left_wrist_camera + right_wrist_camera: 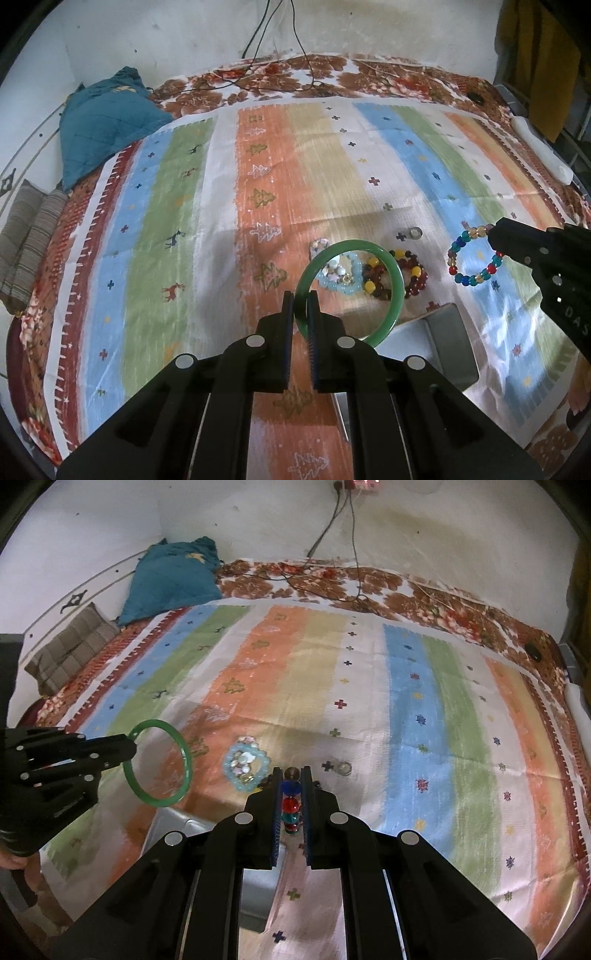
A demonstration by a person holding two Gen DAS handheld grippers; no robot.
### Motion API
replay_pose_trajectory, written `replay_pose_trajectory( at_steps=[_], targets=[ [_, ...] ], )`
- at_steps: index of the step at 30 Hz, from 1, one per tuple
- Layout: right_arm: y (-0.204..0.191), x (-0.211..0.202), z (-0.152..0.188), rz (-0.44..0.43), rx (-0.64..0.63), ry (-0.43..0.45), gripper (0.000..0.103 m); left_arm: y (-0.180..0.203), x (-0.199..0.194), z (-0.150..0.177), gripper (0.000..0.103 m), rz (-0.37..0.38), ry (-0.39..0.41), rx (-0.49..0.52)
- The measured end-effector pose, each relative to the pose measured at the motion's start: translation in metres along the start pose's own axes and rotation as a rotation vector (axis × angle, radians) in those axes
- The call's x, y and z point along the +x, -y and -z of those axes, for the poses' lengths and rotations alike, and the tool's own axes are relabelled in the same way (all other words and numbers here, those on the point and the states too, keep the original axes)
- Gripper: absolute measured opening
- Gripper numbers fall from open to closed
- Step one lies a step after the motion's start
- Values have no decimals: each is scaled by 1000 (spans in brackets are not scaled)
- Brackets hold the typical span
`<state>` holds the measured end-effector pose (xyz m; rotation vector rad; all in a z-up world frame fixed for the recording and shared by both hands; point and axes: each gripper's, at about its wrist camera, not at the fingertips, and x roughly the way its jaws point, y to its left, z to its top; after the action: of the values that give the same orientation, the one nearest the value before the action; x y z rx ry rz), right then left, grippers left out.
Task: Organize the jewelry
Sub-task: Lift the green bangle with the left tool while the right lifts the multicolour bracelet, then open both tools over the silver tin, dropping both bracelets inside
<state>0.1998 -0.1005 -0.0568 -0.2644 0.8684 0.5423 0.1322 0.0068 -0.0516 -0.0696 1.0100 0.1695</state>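
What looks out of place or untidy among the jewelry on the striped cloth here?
Nothing looks damaged. The light blue bracelet, shell bracelet and dark red bracelet lie in an overlapping heap, while a small ring sits apart. The green bangle and multicolored bracelet are held off the cloth.

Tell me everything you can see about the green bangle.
The green bangle is a smooth, plain, closed ring, glossy and slightly translucent, like jade or glass. The left gripper is shut on its rim and holds it raised above the striped cloth, tilted. Nothing else touches it. Through its opening, the left wrist view shows beaded bracelets lying on the cloth.
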Motion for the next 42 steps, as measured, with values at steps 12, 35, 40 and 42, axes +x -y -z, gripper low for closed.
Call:
replay_pose_trajectory(
  at_steps=[12,35,40,42],
  targets=[
    [-18,-15,18,-21,-19,-6,10,2,-17,19,7,-11,12,2],
    [11,4,26,31,89,-85,36,-11,-4,21,31,-15,-53,-67],
    [22,15,23,48,107,-108,44,-16,7,12,44,-3,-67,-94],
    [26,19,22,55,108,-115,45,-16,12,8,46,-4,-71,-98]
  ],
)
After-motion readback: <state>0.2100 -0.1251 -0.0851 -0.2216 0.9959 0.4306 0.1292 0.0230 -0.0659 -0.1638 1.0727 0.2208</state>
